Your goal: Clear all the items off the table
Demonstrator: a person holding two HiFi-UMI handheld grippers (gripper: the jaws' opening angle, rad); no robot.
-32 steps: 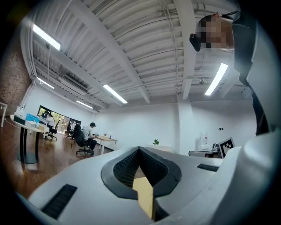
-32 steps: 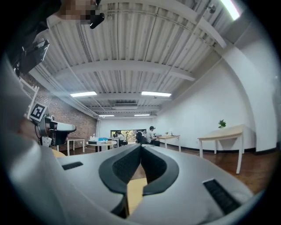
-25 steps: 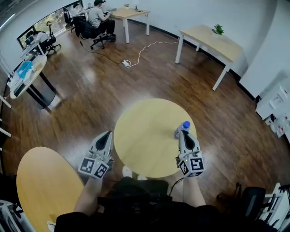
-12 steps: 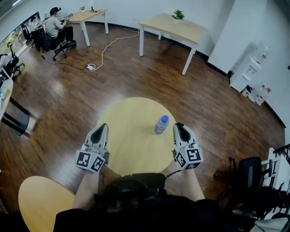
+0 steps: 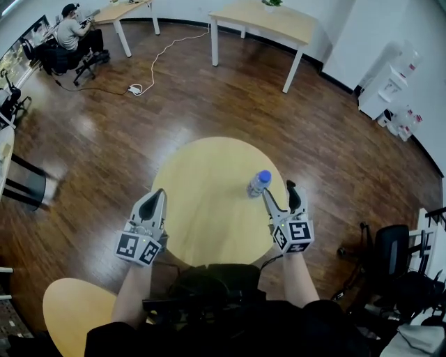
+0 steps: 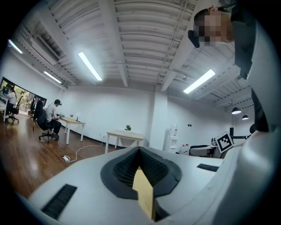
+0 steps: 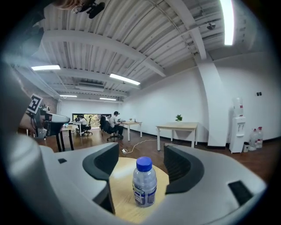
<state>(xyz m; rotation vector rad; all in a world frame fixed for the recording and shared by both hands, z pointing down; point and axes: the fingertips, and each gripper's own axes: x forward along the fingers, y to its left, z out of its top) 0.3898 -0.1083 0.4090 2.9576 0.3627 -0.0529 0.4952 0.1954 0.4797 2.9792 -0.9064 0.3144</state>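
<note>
A small clear water bottle (image 5: 258,183) with a blue cap stands upright on the round yellow table (image 5: 202,209), toward its right side. My right gripper (image 5: 280,191) sits just behind and to the right of it, and its jaws are opening. In the right gripper view the bottle (image 7: 144,182) stands a little ahead, in line with the gap, and the pads (image 7: 181,166) do not touch it. My left gripper (image 5: 155,196) is shut and empty at the table's left edge. In the left gripper view its jaws (image 6: 139,151) are pressed together, pointing out into the room.
A second round yellow table (image 5: 77,310) stands at my lower left. Across the wooden floor are a rectangular table (image 5: 268,17), a seated person at a desk (image 5: 70,31) and a power strip with its cable (image 5: 136,89). A black chair (image 5: 387,258) stands to the right.
My right gripper's jaws have gone from shut to spread wide, close behind the bottle. The left gripper has stayed shut at the table's left edge. The head view has swung.
</note>
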